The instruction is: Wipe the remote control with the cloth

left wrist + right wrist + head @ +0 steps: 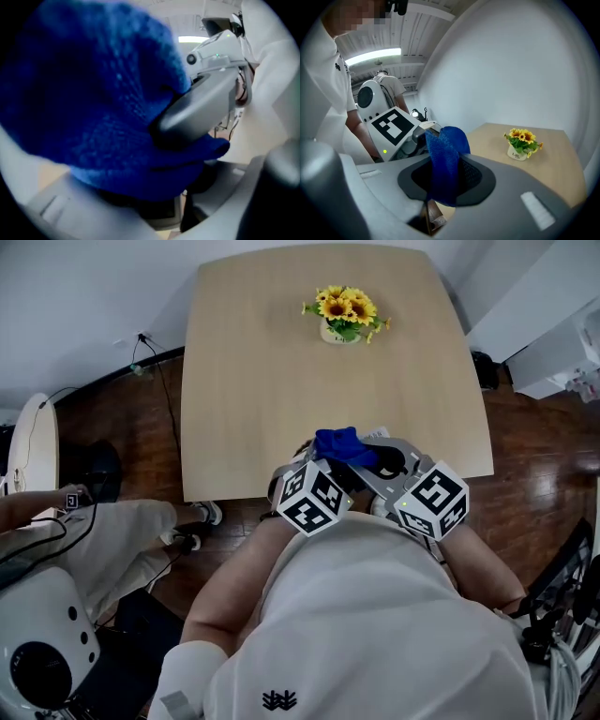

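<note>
Working at the near edge of the bench (234,381), well short of the sunflower pot (344,317) standing far ahead of the jaws. Clenching the left gripper (150,159) on the bunched blue cloth (339,443), and pinching that same cloth between the jaws of the right gripper (445,180), leaving a fold hanging below them.
</note>
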Available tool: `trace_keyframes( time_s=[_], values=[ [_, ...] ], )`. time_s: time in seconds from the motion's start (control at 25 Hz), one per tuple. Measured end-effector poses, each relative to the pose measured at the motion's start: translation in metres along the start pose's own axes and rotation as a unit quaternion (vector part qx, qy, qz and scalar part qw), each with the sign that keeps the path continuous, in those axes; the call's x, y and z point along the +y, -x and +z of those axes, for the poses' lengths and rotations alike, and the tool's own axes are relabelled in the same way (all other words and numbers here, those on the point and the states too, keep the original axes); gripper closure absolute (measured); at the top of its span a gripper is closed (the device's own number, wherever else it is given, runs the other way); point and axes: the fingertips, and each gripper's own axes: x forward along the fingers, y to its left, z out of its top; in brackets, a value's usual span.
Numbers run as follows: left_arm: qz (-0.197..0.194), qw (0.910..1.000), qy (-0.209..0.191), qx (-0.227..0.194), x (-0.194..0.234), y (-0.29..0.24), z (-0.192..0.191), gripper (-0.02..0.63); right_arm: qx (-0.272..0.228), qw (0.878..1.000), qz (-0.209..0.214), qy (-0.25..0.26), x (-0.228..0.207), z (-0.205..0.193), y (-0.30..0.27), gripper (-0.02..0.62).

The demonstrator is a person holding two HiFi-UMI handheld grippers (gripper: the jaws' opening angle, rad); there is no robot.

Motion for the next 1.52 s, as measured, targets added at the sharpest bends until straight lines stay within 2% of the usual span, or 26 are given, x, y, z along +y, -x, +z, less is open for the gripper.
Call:
trace_keyframes(
  time_s=[0.36, 1.0, 1.16, 1.52],
  values=[
    [-0.001, 1.0000, 0.005, -0.006, 0.000, 0.015, -0.009, 0.327, 0.014, 0.998, -0.064, 0.000, -0.037, -0.003, 0.019, 0.509],
    [-0.018, 0.9998, 0.002, 0.009, 0.002, -0.019, -0.008, 0.327, 0.015, 0.986, -0.165, -0.032, -0.105, -0.030, 0.087, 0.509],
    [-0.009, 0.9995, 0.010, 0.027, 0.017, -0.038, -0.022, 0.327, 0.020, 0.983, -0.178, -0.040, -0.113, -0.041, 0.102, 0.509],
    [0.006, 0.9948, 0.045, 0.092, 0.064, -0.100, -0.080, 0.327, 0.022, 0.976, -0.205, -0.071, -0.122, -0.061, 0.134, 0.509]
  ],
)
